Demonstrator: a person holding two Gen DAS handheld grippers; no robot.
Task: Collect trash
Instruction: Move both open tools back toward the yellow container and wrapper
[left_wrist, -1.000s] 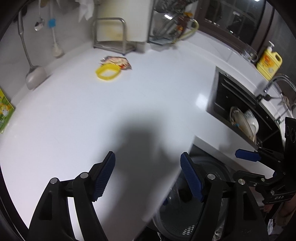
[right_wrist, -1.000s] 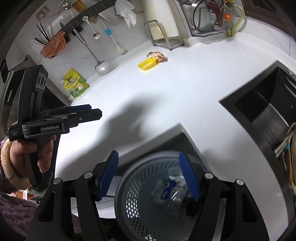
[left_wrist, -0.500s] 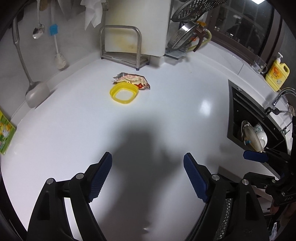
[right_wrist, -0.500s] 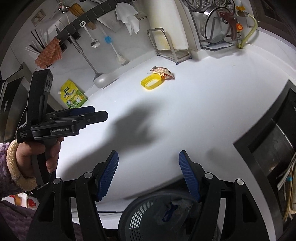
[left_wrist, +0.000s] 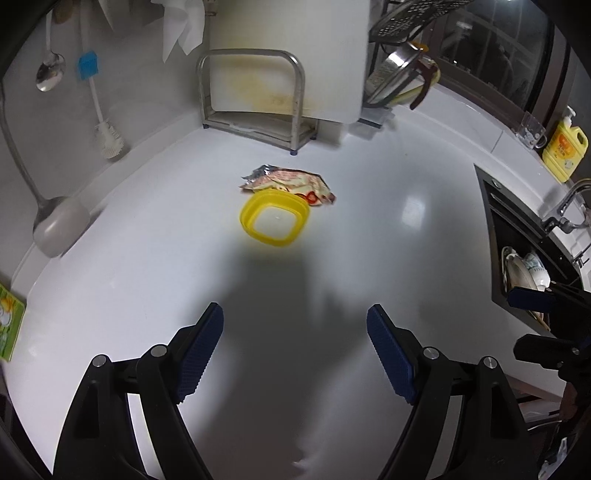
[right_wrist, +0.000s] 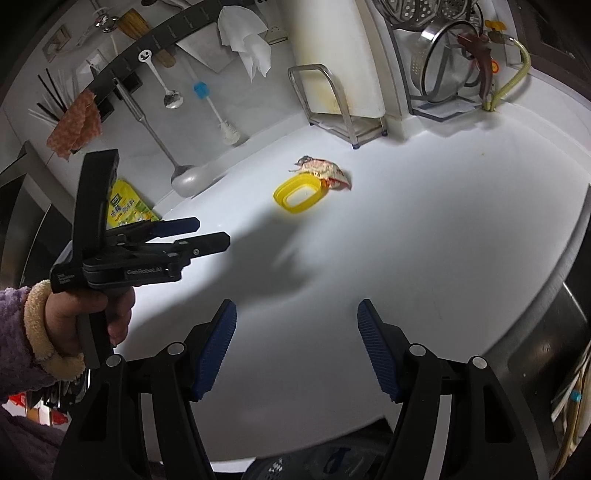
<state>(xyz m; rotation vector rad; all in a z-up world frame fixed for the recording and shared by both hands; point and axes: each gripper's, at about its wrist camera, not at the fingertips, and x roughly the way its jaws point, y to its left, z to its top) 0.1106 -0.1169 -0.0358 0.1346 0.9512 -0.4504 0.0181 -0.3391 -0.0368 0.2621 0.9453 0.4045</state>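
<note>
Straight ahead of both empty, spread grippers, the left gripper (left_wrist: 295, 332), whose jaws have just been opening, and the right gripper (right_wrist: 297, 325), one yellow lid (left_wrist: 275, 221) touches one crumpled wrapper (left_wrist: 291, 182) behind it on the table (left_wrist: 406, 258), its long axis crosswise, slightly nearer the left gripper.

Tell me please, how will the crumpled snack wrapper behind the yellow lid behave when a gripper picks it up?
The snack wrapper looks thin and creased, so it will probably be floppy and very light. Its shiny film may slip between the pads. One edge lies against the yellow lid, so pulling it could nudge the lid.
</note>
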